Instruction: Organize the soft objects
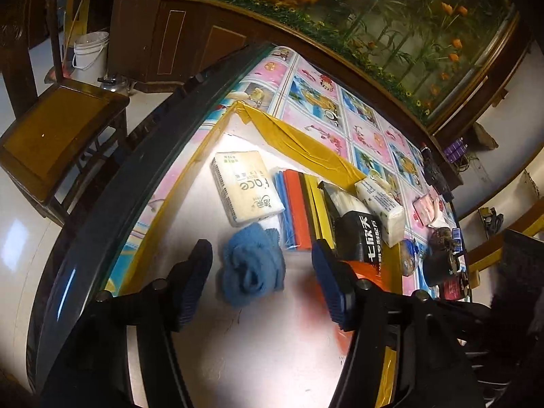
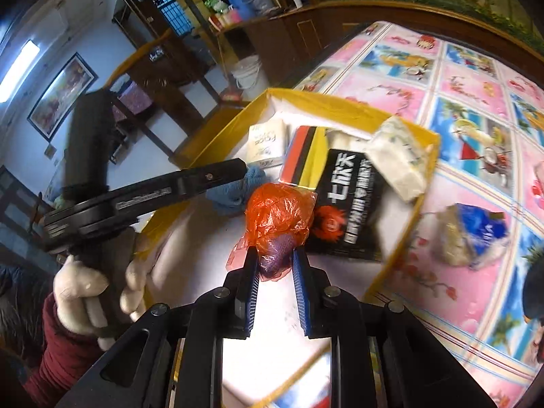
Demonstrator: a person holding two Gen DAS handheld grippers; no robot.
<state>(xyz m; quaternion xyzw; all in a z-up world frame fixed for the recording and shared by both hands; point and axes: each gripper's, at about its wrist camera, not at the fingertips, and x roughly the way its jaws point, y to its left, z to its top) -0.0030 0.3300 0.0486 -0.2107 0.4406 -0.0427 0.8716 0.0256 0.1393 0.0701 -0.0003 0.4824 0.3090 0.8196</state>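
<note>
A shallow white box with a yellow-taped rim (image 1: 306,142) lies on the table. On its floor sits a crumpled blue cloth (image 1: 251,268), and my left gripper (image 1: 260,251) stands open over it, pads clear of the cloth on both sides. Behind it lie a cream tissue pack (image 1: 246,187), a pack of coloured strips (image 1: 299,210), a black packet (image 1: 360,238) and a floral tissue pack (image 1: 380,204). My right gripper (image 2: 275,255) is shut on an orange plastic bag (image 2: 278,214) with something purple inside, held above the box floor. The left gripper (image 2: 238,170) shows there too, held in a gloved hand (image 2: 81,289).
The table wears a pink and blue picture cloth (image 2: 459,85). A blue and white packet (image 2: 472,234) lies outside the box on the right. Dark clutter (image 1: 442,255) crowds the table's right edge. A wooden chair (image 1: 57,129), a white bucket (image 1: 90,54) and an aquarium (image 1: 391,17) stand around.
</note>
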